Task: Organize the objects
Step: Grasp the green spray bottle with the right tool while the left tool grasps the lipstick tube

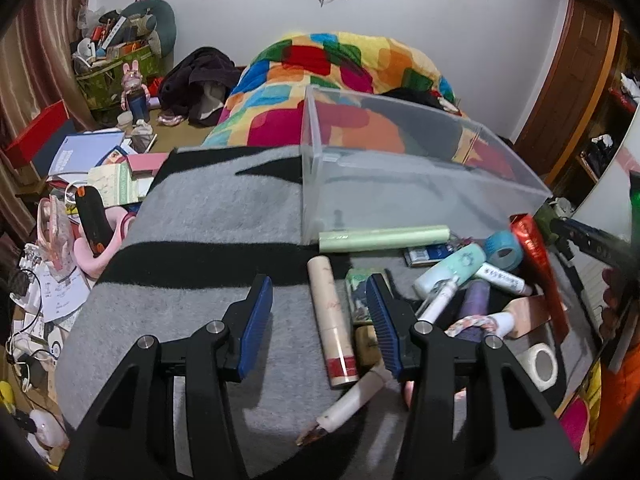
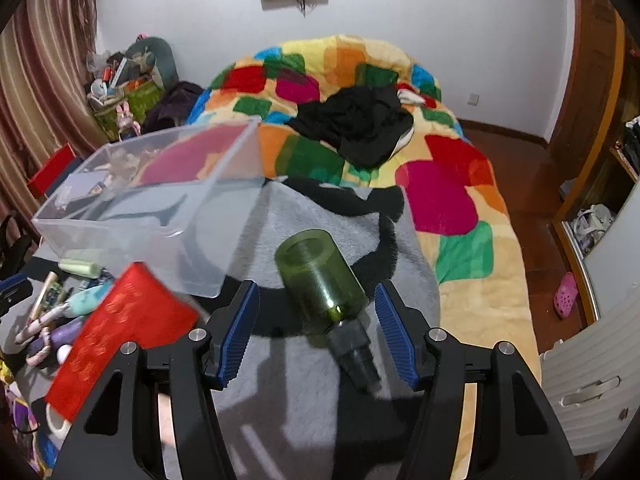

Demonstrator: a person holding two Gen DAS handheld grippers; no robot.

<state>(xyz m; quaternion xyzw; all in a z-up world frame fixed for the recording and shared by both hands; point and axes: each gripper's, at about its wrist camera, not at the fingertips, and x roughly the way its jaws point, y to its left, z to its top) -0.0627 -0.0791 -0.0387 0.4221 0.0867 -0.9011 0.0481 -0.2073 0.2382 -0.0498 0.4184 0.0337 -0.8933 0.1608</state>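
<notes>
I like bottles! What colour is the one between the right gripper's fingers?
See-through green bottle, black top; clearest in the right wrist view.

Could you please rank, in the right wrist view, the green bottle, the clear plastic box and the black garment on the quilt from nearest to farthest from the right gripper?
1. Green bottle: lying between the fingers of the right gripper.
2. Clear plastic box: farther back on the left, on the grey blanket.
3. Black garment: farthest, up on the colourful quilt.

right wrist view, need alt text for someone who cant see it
A green bottle lies on its side on a grey and black blanket, between the right gripper's blue pads, which do not touch it. A clear plastic bin sits to the left behind a red packet, with a colourful patchwork quilt beyond.
</notes>
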